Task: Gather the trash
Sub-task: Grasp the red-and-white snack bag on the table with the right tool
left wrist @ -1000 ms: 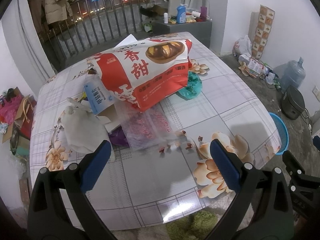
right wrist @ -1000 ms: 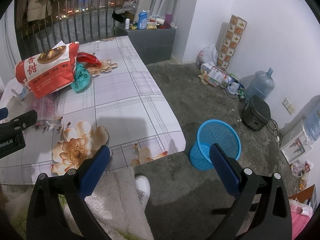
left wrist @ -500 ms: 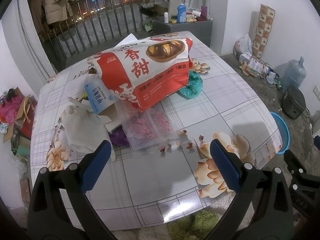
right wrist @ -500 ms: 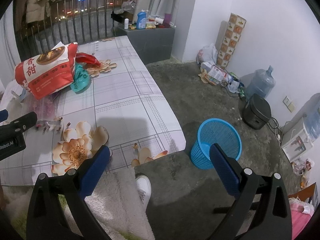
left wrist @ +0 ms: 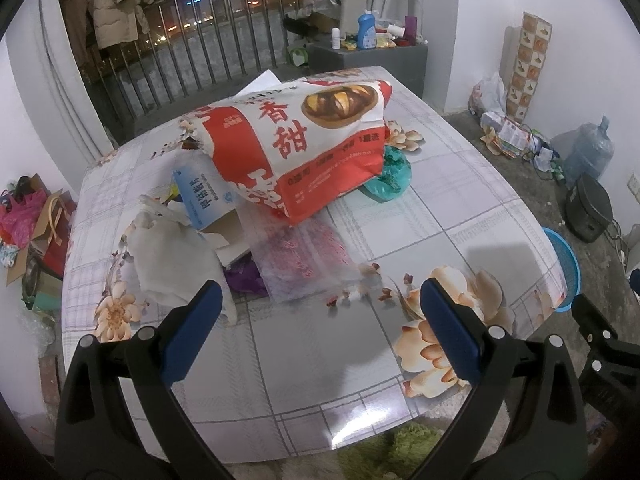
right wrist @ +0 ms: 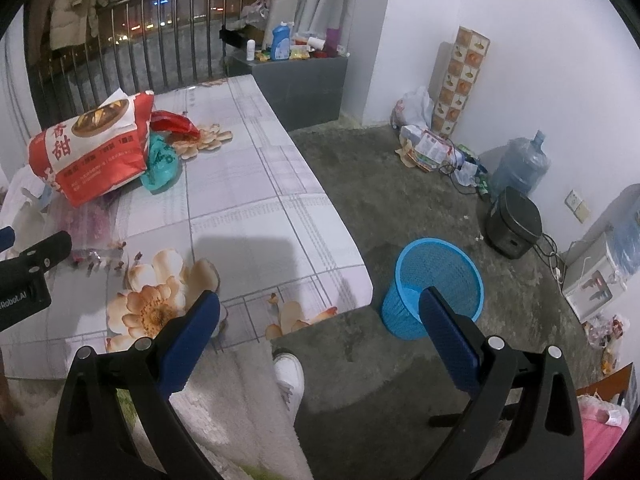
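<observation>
A pile of trash lies on the flowered table (left wrist: 320,340): a big red and white bag (left wrist: 296,140), a blue and white box (left wrist: 204,196), a white crumpled bag (left wrist: 172,260), a clear pink-printed wrapper (left wrist: 308,256), a purple scrap (left wrist: 244,280) and a teal bag (left wrist: 392,172). My left gripper (left wrist: 320,324) is open and empty, above the table's near part, short of the pile. My right gripper (right wrist: 320,328) is open and empty, off the table's right corner. A blue mesh basket (right wrist: 436,284) stands on the floor just beyond its right finger. The red bag (right wrist: 92,152) also shows in the right wrist view.
A water jug (right wrist: 520,168), a black cooker (right wrist: 512,224) and papers (right wrist: 428,148) lie along the right wall. A grey cabinet (right wrist: 296,76) with bottles stands behind the table. A railing runs at the back. A white shoe (right wrist: 288,376) is below.
Both grippers have drifted only slightly; the left view has moved a little nearer the pile. Nothing was taken or let go.
</observation>
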The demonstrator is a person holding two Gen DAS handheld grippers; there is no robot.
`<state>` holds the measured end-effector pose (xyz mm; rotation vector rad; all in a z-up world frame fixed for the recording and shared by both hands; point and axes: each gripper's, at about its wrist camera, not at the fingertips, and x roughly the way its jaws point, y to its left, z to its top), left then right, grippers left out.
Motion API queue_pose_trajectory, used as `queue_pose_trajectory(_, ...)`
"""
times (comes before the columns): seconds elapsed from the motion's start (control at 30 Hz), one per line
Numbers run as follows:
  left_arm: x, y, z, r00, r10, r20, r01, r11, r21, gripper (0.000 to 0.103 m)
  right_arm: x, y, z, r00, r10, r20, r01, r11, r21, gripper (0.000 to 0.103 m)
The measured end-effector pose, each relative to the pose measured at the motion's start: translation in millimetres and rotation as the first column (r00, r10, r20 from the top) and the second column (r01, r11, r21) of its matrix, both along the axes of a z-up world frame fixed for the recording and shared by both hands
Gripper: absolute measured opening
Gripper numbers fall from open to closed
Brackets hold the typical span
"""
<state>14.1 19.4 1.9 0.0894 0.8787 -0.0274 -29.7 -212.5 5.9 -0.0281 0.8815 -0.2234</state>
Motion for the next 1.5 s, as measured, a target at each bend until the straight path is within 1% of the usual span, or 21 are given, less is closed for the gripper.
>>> queue_pose_trajectory(0.2, 6.5, 25.0, 11.5, 0.998, 0.024, 0.065, -0.023, 1.000, -0.017, 0.095, 6.9, 9.4, 13.9, 0.998, 0.015, 0.067, -0.017, 0.999, 0.031, 0.097)
queue_pose_trajectory(0.33, 15.6, 47.9, 24.6, 0.992, 0.048, 0.118, -0.045, 0.999, -0.027, 0.095, 18.8, 19.6, 27.5, 0.989, 0.036, 0.143, -0.044, 0.997, 0.056, 0.097)
queue_pose_trajectory(0.43, 25.0, 74.6, 35.7, 0.987, 0.065, 0.149, -0.058, 0.997, -0.048, 0.095, 33.3, 30.8, 40.0, 0.971, 0.084, 0.224, -0.104, 0.991, 0.079, 0.097)
queue_pose_trajectory(0.57, 34.5, 104.6, 45.4, 0.982, 0.027, 0.187, -0.016, 0.998, -0.062, 0.095, 55.2, 47.0, 57.6, 0.934, 0.153, 0.322, -0.211, 0.965, 0.157, 0.097)
queue_pose_trajectory(0.6, 36.6, 110.1, 47.0, 0.981, 0.021, 0.193, -0.009, 0.998, -0.063, 0.095, 67.2, 52.5, 60.3, 0.923, 0.191, 0.335, -0.268, 0.942, 0.204, 0.097)
queue_pose_trajectory(0.67, 39.8, 124.1, 46.4, 0.978, -0.008, 0.207, 0.025, 0.997, -0.080, 0.095, 86.5, 57.1, 60.9, 0.911, 0.229, 0.343, -0.331, 0.902, 0.277, 0.097)
queue_pose_trajectory(0.77, 37.9, 137.6, 44.8, 0.972, -0.063, 0.226, 0.097, 0.985, -0.140, 0.095, 125.2, 59.9, 57.3, 0.897, 0.285, 0.339, -0.414, 0.811, 0.413, 0.097)
queue_pose_trajectory(0.8, 37.8, 141.5, 43.9, 0.971, -0.070, 0.229, 0.108, 0.981, -0.158, 0.096, 143.1, 60.1, 55.1, 0.897, 0.298, 0.326, -0.427, 0.774, 0.467, 0.097)
queue_pose_trajectory(0.83, 39.4, 146.6, 43.3, 0.972, -0.068, 0.224, 0.108, 0.979, -0.174, 0.096, 156.8, 58.8, 49.7, 0.899, 0.306, 0.313, -0.430, 0.749, 0.504, 0.097)
queue_pose_trajectory(0.9, 43.7, 149.4, 41.4, 0.976, -0.073, 0.204, 0.112, 0.976, -0.185, 0.096, 184.0, 56.9, 38.2, 0.896, 0.331, 0.297, -0.444, 0.672, 0.592, 0.097)
queue_pose_trajectory(0.93, 44.3, 146.7, 40.6, 0.977, -0.078, 0.199, 0.115, 0.976, -0.184, 0.096, 196.4, 56.0, 31.4, 0.899, 0.337, 0.278, -0.436, 0.645, 0.628, 0.096)
queue_pose_trajectory(0.97, 45.7, 144.6, 39.0, 0.978, -0.083, 0.193, 0.119, 0.976, -0.183, 0.095, 206.2, 53.7, 26.6, 0.900, 0.347, 0.263, -0.430, 0.617, 0.659, 0.091)
queue_pose_trajectory(1.0, 47.7, 144.2, 38.0, 0.978, -0.092, 0.189, 0.127, 0.974, -0.185, 0.095, 217.1, 51.4, 17.1, 0.903, 0.353, 0.245, -0.418, 0.584, 0.696, 0.089)
queue_pose_trajectory(1.03, 50.3, 143.6, 37.1, 0.977, -0.105, 0.184, 0.141, 0.970, -0.196, 0.095, 227.1, 51.3, 9.3, 0.905, 0.360, 0.227, -0.404, 0.559, 0.724, 0.088)
queue_pose_trajectory(1.07, 52.0, 143.7, 36.4, 0.977, -0.113, 0.179, 0.150, 0.966, -0.209, 0.095, 232.0, 49.6, 4.9, 0.905, 0.369, 0.214, -0.396, 0.539, 0.744, 0.084)
queue_pose_trajectory(1.13, 54.6, 143.9, 34.6, 0.977, -0.124, 0.176, 0.165, 0.957, -0.240, 0.095, 244.3, 49.6, -9.3, 0.898, 0.400, 0.182, -0.374, 0.480, 0.794, 0.077)
queue_pose_trajectory(1.27, 58.7, 142.0, 32.6, 0.975, -0.138, 0.173, 0.182, 0.945, -0.273, 0.095, 251.1, 49.4, -23.5, 0.868, 0.466, 0.173, -0.379, 0.394, 0.837, 0.060)
queue_pose_trajectory(1.3, 59.2, 141.4, 32.0, 0.975, -0.140, 0.173, 0.185, 0.944, -0.275, 0.095, 251.5, 50.6, -27.3, 0.853, 0.491, 0.177, -0.384, 0.360, 0.850, 0.055)
queue_pose_trajectory(1.33, 59.3, 140.6, 31.8, 0.974, -0.143, 0.175, 0.188, 0.943, -0.276, 0.095, 251.6, 51.0, -29.2, 0.845, 0.505, 0.176, -0.385, 0.344, 0.857, 0.053)
queue_pose_trajectory(1.47, 57.0, 135.1, 34.0, 0.970, -0.160, 0.183, 0.206, 0.941, -0.268, 0.095, 246.8, 52.5, -31.6, 0.812, 0.554, 0.181, -0.402, 0.307, 0.863, 0.034)
queue_pose_trajectory(1.5, 56.0, 134.2, 34.1, 0.970, -0.162, 0.183, 0.208, 0.941, -0.268, 0.095, 245.4, 51.6, -32.3, 0.804, 0.563, 0.192, -0.407, 0.284, 0.868, 0.031)
